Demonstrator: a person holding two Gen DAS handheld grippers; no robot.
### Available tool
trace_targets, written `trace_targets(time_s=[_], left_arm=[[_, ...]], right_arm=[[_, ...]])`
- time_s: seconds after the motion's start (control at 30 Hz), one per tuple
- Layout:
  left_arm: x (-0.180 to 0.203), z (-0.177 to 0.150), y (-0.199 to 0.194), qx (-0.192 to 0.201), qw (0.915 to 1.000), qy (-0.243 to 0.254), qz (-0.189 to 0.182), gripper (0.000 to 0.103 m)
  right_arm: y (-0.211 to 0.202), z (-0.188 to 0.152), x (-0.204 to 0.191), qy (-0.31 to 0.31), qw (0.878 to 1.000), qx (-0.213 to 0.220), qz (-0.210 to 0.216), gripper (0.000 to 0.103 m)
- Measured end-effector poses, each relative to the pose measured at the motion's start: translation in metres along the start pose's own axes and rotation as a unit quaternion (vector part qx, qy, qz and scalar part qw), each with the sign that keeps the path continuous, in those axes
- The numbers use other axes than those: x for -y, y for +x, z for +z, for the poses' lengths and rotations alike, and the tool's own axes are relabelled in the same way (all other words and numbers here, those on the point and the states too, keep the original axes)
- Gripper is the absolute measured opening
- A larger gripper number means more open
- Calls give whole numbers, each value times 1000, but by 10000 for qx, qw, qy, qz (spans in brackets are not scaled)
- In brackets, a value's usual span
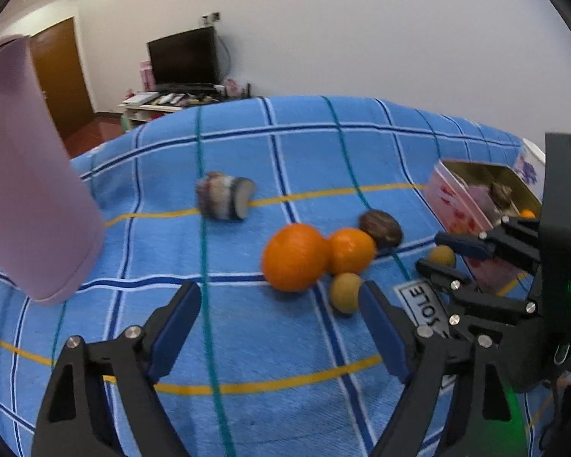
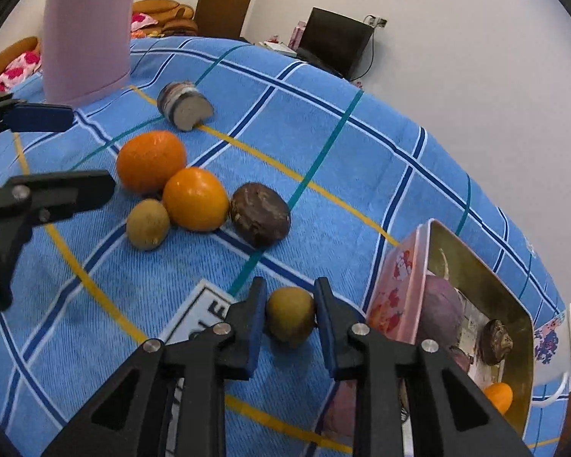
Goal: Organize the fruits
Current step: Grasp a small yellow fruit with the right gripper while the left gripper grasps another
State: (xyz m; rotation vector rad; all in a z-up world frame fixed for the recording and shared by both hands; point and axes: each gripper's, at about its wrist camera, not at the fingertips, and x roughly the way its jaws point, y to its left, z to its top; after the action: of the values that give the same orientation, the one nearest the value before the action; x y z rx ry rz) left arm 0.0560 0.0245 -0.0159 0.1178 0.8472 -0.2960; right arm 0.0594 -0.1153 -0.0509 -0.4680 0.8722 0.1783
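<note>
On the blue checked cloth (image 1: 247, 152) lie two oranges (image 1: 295, 257) (image 1: 350, 249), a dark brown round fruit (image 1: 380, 228), a cut striped piece (image 1: 224, 196) and a small tan fruit (image 1: 345, 292). My left gripper (image 1: 279, 327) is open and empty, just short of the oranges. My right gripper (image 2: 290, 320) is shut on a second small tan fruit (image 2: 290, 318), also seen in the left wrist view (image 1: 442, 256). It sits beside the pink-walled gold tin (image 2: 407, 285), which holds a purple fruit (image 2: 439, 312), a brown piece and a small orange.
A tall lilac cylinder (image 1: 26, 175) stands on the cloth at the left (image 2: 87, 30). A white label (image 1: 424, 304) lies on the cloth near the tin. A white tub (image 2: 559, 339) stands behind the tin. A television and a door are in the background.
</note>
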Motion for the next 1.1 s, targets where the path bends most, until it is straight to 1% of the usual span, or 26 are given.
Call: trace_targets(time_s=[0.07,0.17,0.2,0.27,0.33,0.4,0.5,0.53,0.57,0.6,0.63,0.67,0.73,0.8,0.83,0.9,0.97,1.07,1.1], left_arm=[[3,-1,1,-51,9999,61,-111,80],[5,-3,3,-145,9993,67,-328,78],[5,-3,5,-192,9987,35,-473,78],[7,-5,9,-266,9968,-26,-752,76],[12,-4,13,-254,9962,-19,-837,74],[16,-3,18,-212,9964,-29,-820,74],[22,0,24,-115,9986,48,-519,74],[24,1,25,-76,9991,77,-420,72],[24,3,29,-67,9995,81,-309,64],[24,3,32,-117,9995,65,-301,58],[24,3,38,-244,9989,48,-393,44],[25,2,41,-269,9988,98,-406,42],[29,2,42,-276,9989,225,-290,41],[27,2,42,-264,9990,191,-316,37],[25,2,42,-253,9990,140,-350,26],[14,1,39,-184,9986,-103,-475,26],[0,-1,31,-19,9981,-346,-509,26],[-16,-2,13,418,9970,-540,-364,26],[-22,-1,5,642,9950,-674,-366,26]], right_arm=[[-3,-3,-1,34,10000,71,-37,27],[-17,-10,2,336,9979,541,109,27],[-24,-13,5,476,9957,783,126,27],[-32,-16,7,658,9921,1048,221,27],[-39,-18,12,827,9881,1262,283,27],[-44,-19,16,931,9850,1412,339,27],[-46,-17,18,1048,9825,1483,406,27],[-46,-18,19,1083,9819,1489,438,27],[-46,-19,19,1095,9817,1489,455,27],[-47,-20,19,1099,9817,1486,464,27],[-47,-20,20,1114,9815,1482,471,27],[-48,-21,20,1138,9812,1479,487,27],[-48,-22,23,1206,9801,1481,536,27],[-50,-23,27,1308,9780,1515,585,27],[-51,-24,29,1347,9772,1529,603,27],[-52,-26,33,1429,9753,1563,632,27],[-53,-27,35,1478,9738,1606,639,27],[-56,-28,40,1556,9706,1701,691,27],[-57,-28,41,1579,9694,1735,717,27]])
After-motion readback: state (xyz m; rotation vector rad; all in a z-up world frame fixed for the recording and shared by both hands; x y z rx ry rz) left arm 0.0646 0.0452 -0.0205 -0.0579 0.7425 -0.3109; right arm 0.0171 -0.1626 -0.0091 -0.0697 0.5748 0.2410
